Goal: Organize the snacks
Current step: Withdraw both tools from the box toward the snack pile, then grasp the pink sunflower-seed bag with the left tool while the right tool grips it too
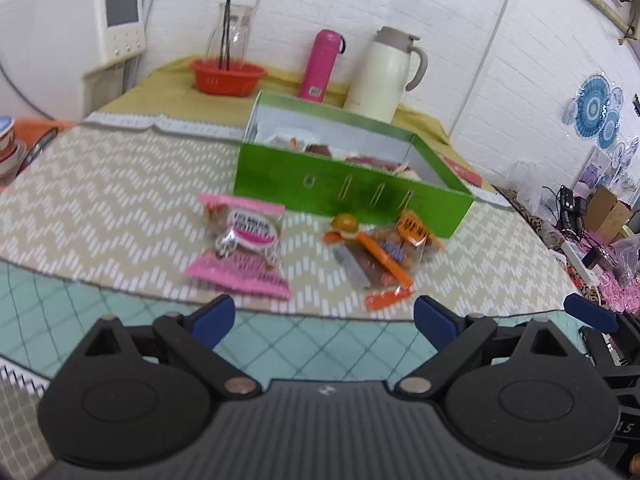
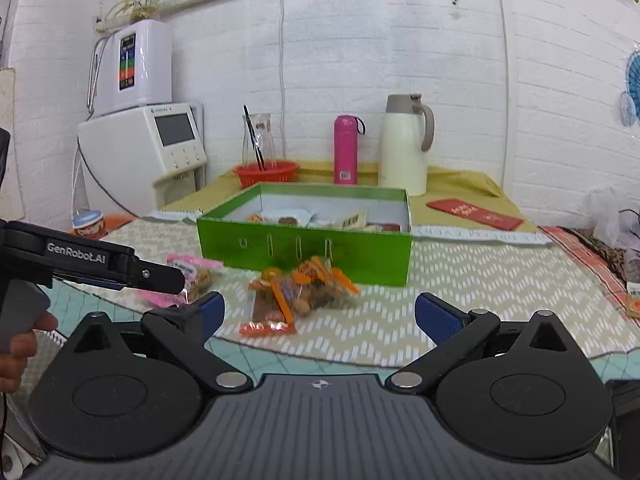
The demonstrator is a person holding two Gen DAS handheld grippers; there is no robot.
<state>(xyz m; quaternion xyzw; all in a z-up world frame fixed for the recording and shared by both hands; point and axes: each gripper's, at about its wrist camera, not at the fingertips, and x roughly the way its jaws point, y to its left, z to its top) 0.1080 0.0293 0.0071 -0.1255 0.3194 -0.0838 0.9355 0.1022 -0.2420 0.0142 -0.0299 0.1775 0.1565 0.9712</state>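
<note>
The pink pack [image 1: 240, 248] lies just ahead of the left tongs [image 1: 324, 316], a bit to their left. The orange packs [image 2: 298, 294] lie just ahead of the right tongs [image 2: 320, 314]. The green box [image 2: 304, 236] sits behind all of them. The packs look light, soft and crinkly, so pinch a flat sealed edge. Both tongs are wide and hold nothing. They hang low and level, pointing at the box.

The left claw [image 1: 324, 320] hangs spread wide above the surface [image 1: 120, 184], empty. Just ahead lie a pink snack packet [image 1: 244, 244] and an orange packet [image 1: 384, 256], apart from each other, before an open green box [image 1: 344, 192] holding more snacks.
</note>
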